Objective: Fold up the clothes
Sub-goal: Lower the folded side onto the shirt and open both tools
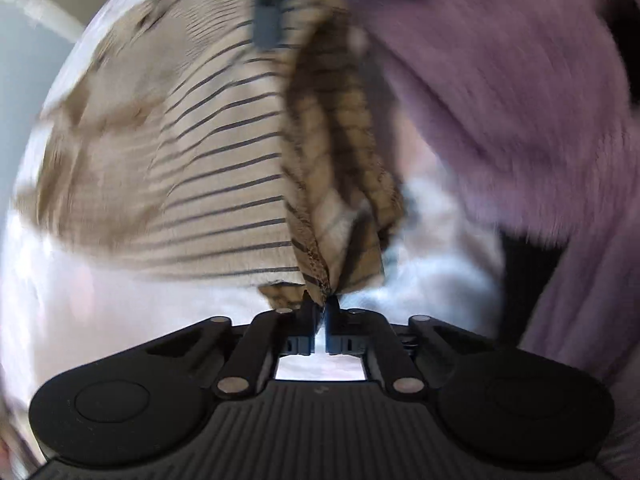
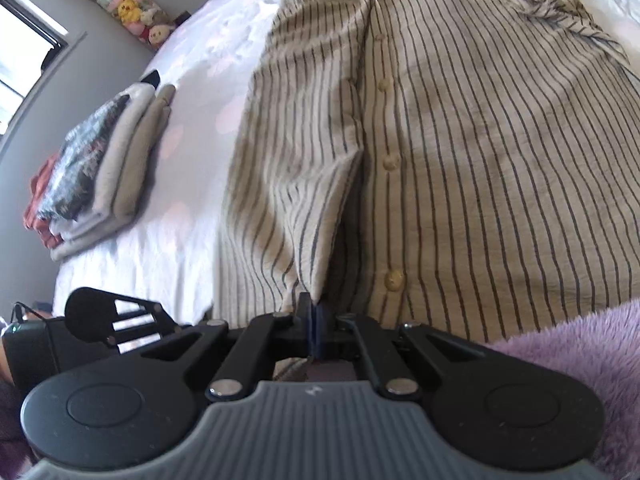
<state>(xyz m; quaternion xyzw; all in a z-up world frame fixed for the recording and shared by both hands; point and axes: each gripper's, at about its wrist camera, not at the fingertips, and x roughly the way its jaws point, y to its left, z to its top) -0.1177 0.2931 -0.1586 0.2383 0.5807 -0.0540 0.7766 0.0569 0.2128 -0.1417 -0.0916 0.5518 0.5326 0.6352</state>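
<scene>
The striped shirt (image 2: 460, 140), beige with thin dark lines and a row of buttons, lay spread on the white bed (image 2: 192, 80), its near edge lifted. The right claw (image 2: 314, 308) was clamped on a fold of that hem. The left claw (image 1: 320, 304) was clamped on a bunched corner of the same shirt, which hung blurred before it. A fuzzy lilac sleeve (image 1: 500, 100) filled the right side. To the far left on the bed sat a stack of folded clothes (image 2: 96, 168), with plush toys (image 2: 124, 4) against the wall.
</scene>
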